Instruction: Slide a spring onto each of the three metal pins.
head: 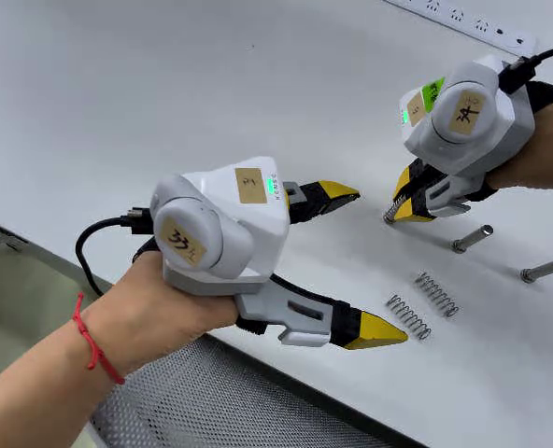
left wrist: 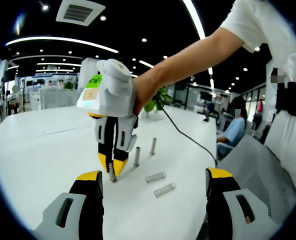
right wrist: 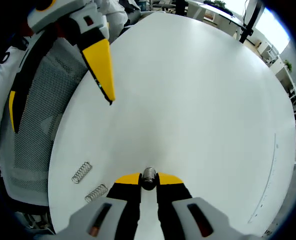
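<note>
One bench (head: 164, 93): white and mostly bare, with a power strip (head: 463, 17) at its far edge and a grey mesh panel (head: 211, 392) below its near edge.
Left tongs (head: 375, 263): held above the near part of the bench, the yellow-tipped jaws wide apart with nothing between them. A black cable (head: 94, 245) runs from the rear.
Right tongs (head: 400, 213): pointed down at the bench, jaws drawn together and clamped on a spring.
Near pin (head: 473, 238): bare metal, standing upright on the bench just beside the Right tongs.
Far pin (head: 547, 271): also bare and upright, near the Near pin and farther from the Right tongs.
Held spring (right wrist: 148, 176): gripped between the yellow tips and seen end-on in the right gripper view. In the left gripper view it stands upright with its lower end on the bench; whether a pin is inside it I cannot tell.
Near spring (head: 408, 316): lies flat on the bench, between the Left tongs and the pins.
Far spring (head: 436, 293): lies flat just beside the Near spring, not touching it.
</note>
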Demonstrator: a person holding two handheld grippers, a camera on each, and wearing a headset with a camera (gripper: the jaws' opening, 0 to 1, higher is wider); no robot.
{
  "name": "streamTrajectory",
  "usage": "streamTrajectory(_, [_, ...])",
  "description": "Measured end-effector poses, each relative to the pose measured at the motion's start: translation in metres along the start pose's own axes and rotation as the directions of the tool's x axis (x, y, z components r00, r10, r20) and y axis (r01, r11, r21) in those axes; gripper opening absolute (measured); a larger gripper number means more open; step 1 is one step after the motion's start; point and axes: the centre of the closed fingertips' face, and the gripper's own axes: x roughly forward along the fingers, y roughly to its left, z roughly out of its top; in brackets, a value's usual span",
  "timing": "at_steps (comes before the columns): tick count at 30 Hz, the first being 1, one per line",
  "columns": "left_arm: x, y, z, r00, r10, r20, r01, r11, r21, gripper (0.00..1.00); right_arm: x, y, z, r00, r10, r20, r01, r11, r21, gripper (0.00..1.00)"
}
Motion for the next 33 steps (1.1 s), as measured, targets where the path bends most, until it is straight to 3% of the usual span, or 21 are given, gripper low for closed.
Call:
streamTrajectory(17, [-0.001, 0.0, -0.001, 1.0, 0.002, -0.002, -0.002, 1.0, -0.001, 0.86, 0.001, 0.001, 0.002, 0.9999, -0.002, 0.015, 0.002, 1.0, 0.002, 0.19])
streamTrajectory(33, [-0.003, 0.001, 0.004, 0.9999, 0.001, -0.012, -0.001, 1.0, 0.014, 0.86, -0.011, -0.002, 0.01, 0.9969, -0.042, 0.066, 0.042, 0.999, 0.004, 0.33])
